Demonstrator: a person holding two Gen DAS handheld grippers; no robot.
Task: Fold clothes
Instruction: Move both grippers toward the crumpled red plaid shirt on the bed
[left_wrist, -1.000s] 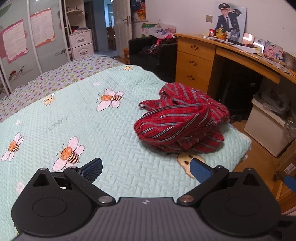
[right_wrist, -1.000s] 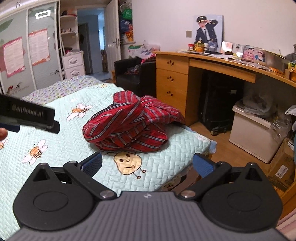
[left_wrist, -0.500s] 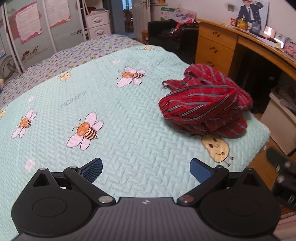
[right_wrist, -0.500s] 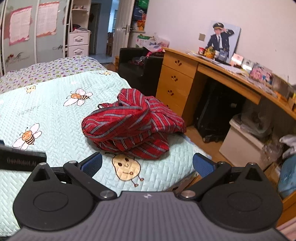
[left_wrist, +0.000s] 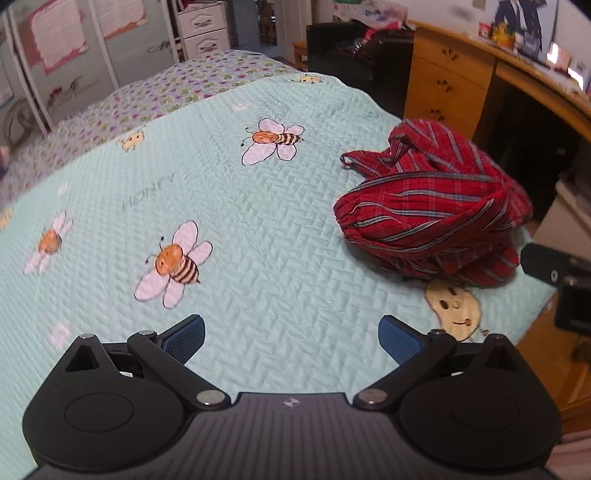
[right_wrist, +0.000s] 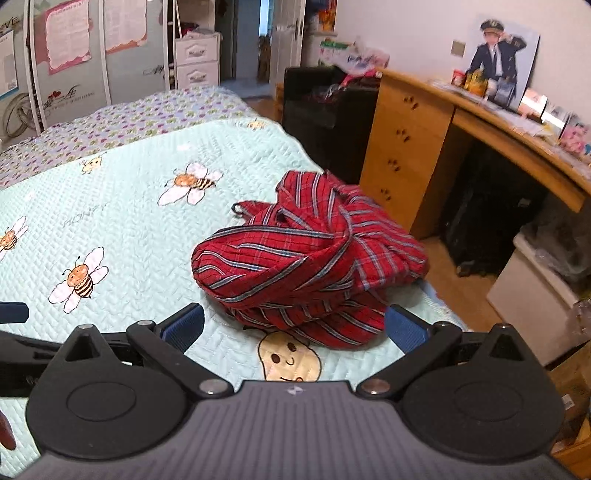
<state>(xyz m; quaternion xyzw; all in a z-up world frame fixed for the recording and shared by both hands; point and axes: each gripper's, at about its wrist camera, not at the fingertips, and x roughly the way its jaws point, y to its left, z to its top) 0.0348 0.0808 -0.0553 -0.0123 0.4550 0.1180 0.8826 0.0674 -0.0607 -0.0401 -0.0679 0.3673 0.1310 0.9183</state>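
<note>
— What is lying open ahead of the left gripper (left_wrist: 291, 338)?

— The pale green bedspread (left_wrist: 229, 206) is stretching bare in front of its spread fingers and off to the left.

— And what is blocking the right gripper (right_wrist: 294, 328)?

— The crumpled red plaid garment (right_wrist: 303, 262) is sitting just ahead of its parted fingers, near the bed's corner. Bare quilt is lying open to the garment's left.

— What is crowding the far side?

— The wooden desk (right_wrist: 417, 122) and a black armchair (right_wrist: 321, 99) are standing close beside the bed, and a white bin (right_wrist: 535, 295) is sitting on the floor under the desk.
</note>
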